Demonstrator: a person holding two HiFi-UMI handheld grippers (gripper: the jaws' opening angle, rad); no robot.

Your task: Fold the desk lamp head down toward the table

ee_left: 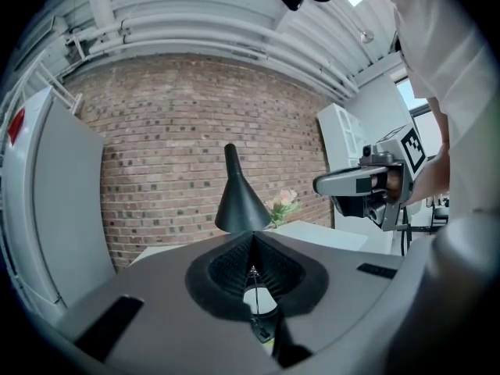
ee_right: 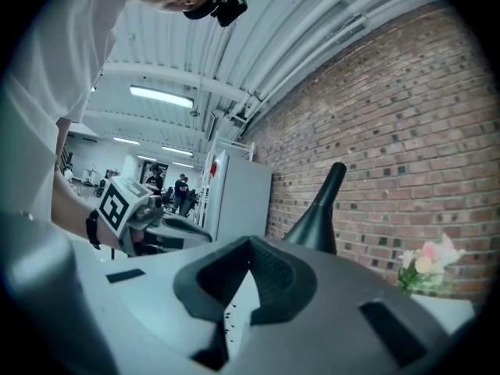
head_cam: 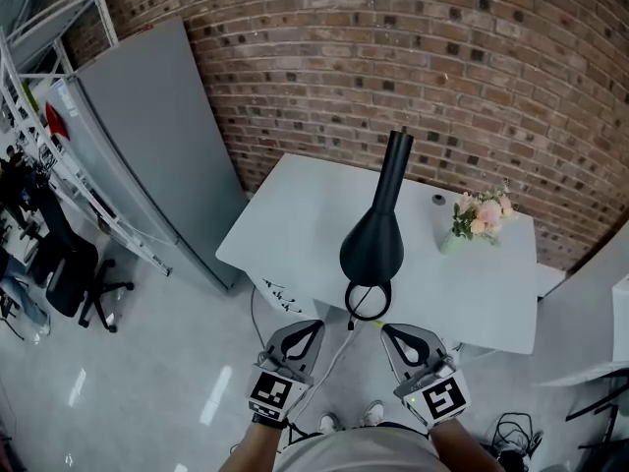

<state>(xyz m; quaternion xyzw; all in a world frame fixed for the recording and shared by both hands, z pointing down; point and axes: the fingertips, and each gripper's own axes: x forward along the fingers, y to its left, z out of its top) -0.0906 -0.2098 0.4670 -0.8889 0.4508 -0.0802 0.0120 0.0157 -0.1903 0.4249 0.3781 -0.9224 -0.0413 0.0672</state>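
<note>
A black desk lamp stands near the front edge of the white table. Its ring base is close to the edge, and the cone head widens downward from a narrow neck. The lamp also shows ahead in the left gripper view and in the right gripper view. My left gripper is in front of the table, short of the base, shut with nothing in it. My right gripper is beside it, also short of the lamp, shut and empty.
A small vase of pink flowers and a small dark object are on the table's right part. A grey cabinet leans left of the table, against the brick wall. A cable hangs off the table's front. An office chair stands far left.
</note>
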